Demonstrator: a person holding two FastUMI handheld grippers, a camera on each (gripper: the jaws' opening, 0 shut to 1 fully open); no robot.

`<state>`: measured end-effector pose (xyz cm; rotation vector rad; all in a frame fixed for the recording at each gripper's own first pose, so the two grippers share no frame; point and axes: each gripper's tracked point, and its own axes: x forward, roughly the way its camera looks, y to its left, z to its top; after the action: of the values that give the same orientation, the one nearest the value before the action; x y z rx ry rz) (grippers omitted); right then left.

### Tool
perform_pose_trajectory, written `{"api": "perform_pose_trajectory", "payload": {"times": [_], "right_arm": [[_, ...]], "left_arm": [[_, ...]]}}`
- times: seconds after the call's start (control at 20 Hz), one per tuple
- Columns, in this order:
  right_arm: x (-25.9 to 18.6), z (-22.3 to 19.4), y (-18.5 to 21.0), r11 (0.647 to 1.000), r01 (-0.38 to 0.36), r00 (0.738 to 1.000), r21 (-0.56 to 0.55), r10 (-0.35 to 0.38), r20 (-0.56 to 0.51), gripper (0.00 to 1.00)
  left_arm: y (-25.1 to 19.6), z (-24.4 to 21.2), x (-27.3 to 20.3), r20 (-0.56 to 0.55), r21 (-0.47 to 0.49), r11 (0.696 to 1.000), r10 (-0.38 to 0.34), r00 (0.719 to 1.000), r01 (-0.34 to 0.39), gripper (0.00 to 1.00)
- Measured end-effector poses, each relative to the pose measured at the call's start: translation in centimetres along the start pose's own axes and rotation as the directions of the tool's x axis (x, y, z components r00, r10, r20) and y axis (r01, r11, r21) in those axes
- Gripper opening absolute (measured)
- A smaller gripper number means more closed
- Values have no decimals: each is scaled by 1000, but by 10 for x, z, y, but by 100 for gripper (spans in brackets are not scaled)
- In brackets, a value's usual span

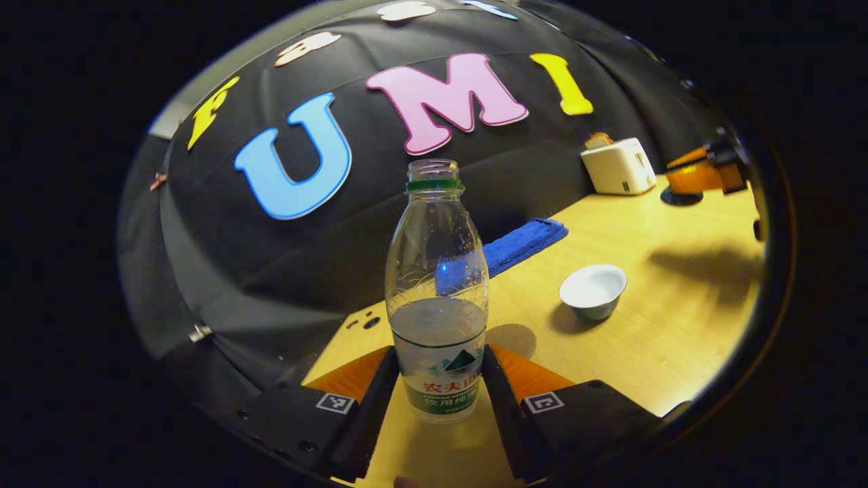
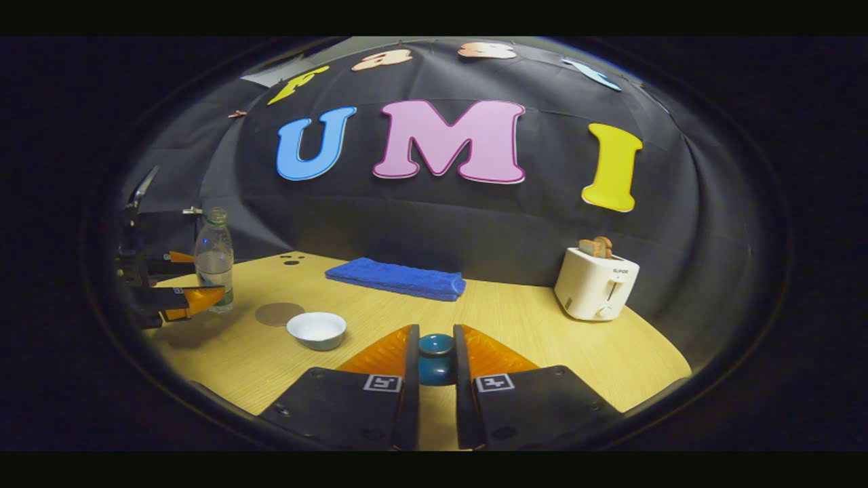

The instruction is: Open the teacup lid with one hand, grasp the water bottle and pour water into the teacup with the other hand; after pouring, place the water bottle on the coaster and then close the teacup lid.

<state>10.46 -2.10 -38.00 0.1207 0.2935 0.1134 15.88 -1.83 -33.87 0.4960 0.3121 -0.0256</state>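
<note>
The left gripper [image 1: 439, 379] is closed on the lower, labelled part of the water bottle [image 1: 437, 285], with 1 finger pressed against each side. The bottle stands upright, uncapped, with a green ring at the neck and water filling roughly its lower half. In the right gripper view the same bottle [image 2: 214, 261] appears at the far left of the wooden table [image 2: 542, 346], held by that gripper [image 2: 178, 285].

The right gripper [image 2: 436, 366] is closed narrowly on the teacup lid [image 2: 436, 359], a dark blue-green piece with a round knob, gripped between both fingers.

The teacup [image 1: 593, 290] stands uncovered on the table, white inside and pale green outside; whether it contains water cannot be determined. In the right gripper view the teacup [image 2: 317, 329] sits between the 2 grippers, apart from both. The round brown coaster [image 2: 279, 314] lies flat just beside the teacup, between it and the bottle.

A folded blue towel [image 2: 397, 278] lies near the back wall. A white toaster [image 2: 595, 283] with toast in its slots stands at the right rear of the table.
</note>
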Motion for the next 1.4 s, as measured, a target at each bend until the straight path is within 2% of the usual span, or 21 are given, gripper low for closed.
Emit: {"api": "perform_pose_trajectory", "payload": {"times": [0.15, 0.3, 0.55, 0.75, 1.2, 1.3, 1.35, 1.4], "right_arm": [[-7, 0, -13, 1000, 13, 1000, 3, -13, 8, 24], [-15, 1, -23, 1000, 21, 1000, -8, -21, 13, 24], [-23, -1, -38, 1000, 26, 1000, -7, -26, 13, 24], [-30, -3, -46, 999, 32, 999, -18, -32, 14, 24], [-34, -7, -57, 999, 38, 999, -9, -38, 19, 24], [-34, -8, -57, 999, 37, 999, -10, -37, 17, 24], [-34, -8, -58, 999, 38, 999, -11, -38, 16, 29], [-34, -7, -59, 999, 39, 999, -12, -39, 15, 24]], "left_arm": [[2, 1, 10, -15, 145, 989, 8, 1000, -6, 76], [0, 2, 19, -37, 296, 955, 6, 999, 5, 75], [-5, 8, 36, -43, 484, 875, 26, 999, -2, 75], [-9, 13, 42, -13, 618, 785, 52, 999, -33, 75], [-6, 17, 48, 35, 784, 617, 69, 997, -70, 75], [-3, 15, 53, 30, 805, 589, 70, 997, -66, 75], [-3, 15, 57, 28, 815, 576, 70, 997, -64, 75], [-2, 14, 60, 25, 825, 562, 71, 997, -61, 75]]}}
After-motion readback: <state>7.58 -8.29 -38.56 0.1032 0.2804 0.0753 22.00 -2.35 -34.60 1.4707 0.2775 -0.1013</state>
